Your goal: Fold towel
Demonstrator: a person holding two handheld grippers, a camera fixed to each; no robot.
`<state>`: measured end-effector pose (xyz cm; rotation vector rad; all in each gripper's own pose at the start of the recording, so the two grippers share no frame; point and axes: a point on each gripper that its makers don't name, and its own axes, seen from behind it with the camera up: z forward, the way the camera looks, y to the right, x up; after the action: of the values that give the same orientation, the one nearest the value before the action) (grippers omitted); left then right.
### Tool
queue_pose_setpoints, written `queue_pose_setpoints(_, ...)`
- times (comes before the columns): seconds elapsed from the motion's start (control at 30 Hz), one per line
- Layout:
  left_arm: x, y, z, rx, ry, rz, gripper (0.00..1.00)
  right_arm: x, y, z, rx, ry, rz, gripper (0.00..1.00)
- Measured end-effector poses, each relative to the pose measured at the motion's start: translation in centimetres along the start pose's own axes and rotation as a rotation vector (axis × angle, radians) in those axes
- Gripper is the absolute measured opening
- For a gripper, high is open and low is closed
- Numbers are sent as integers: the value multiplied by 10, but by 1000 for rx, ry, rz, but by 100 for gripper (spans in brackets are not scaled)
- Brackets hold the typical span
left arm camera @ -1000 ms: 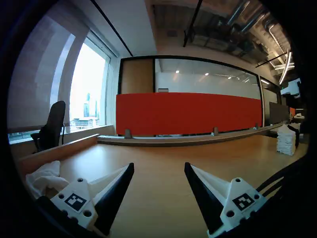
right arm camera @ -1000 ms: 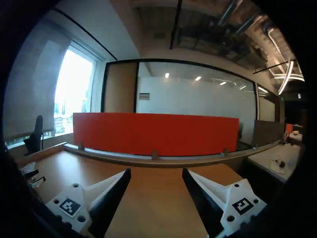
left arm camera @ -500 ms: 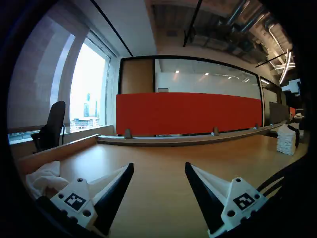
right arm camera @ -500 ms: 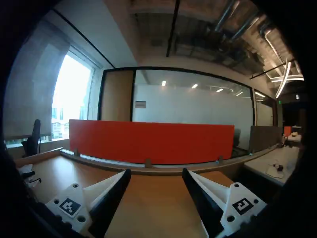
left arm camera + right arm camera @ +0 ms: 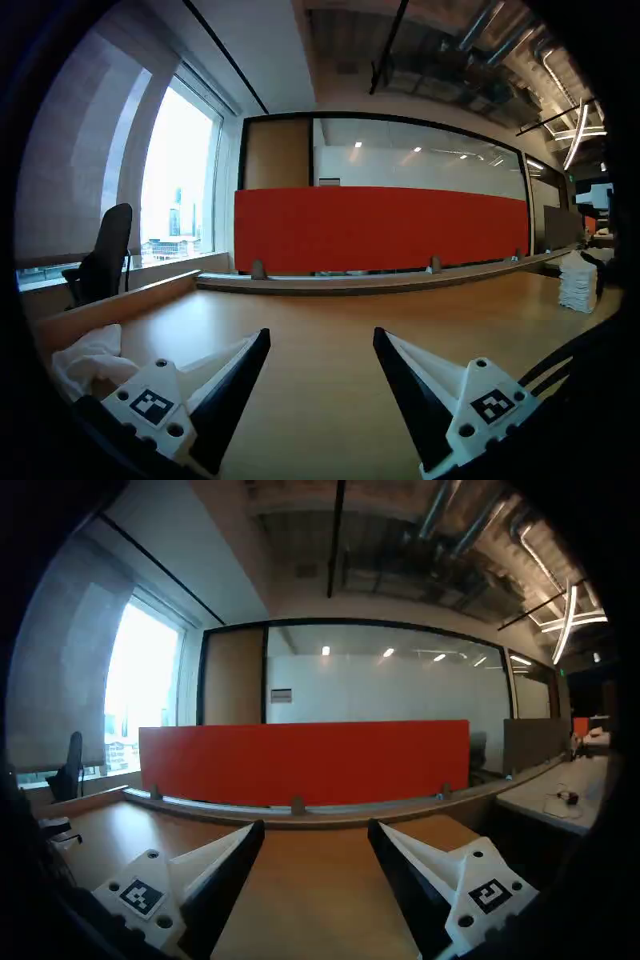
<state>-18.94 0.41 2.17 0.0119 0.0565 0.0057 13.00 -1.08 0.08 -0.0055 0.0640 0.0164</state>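
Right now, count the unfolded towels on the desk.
1: a crumpled white towel lies at the desk's left edge in the left gripper view. The white stack at far right looks folded; others may be hidden.

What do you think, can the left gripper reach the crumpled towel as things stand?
Probably yes. The left gripper is open and empty, and the towel lies close by at the view's left on the table with nothing between; it would need to swing left.
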Motion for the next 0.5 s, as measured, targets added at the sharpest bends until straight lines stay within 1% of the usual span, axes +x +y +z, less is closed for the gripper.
queue_pose_setpoints(0.1,0,0,0,0,0,0,95,-10,9,-1,-21,1,28,100)
queue_pose_setpoints(0.17,-1,0,0,0,0,0,95,-16,14,-2,-32,7,34,100)
queue_pose_setpoints(0.3,-1,1,0,0,0,0,95,-31,22,-3,-37,20,27,100)
queue_pose_setpoints(0.5,-1,1,1,0,0,0,95,-59,28,-3,-39,13,22,100)
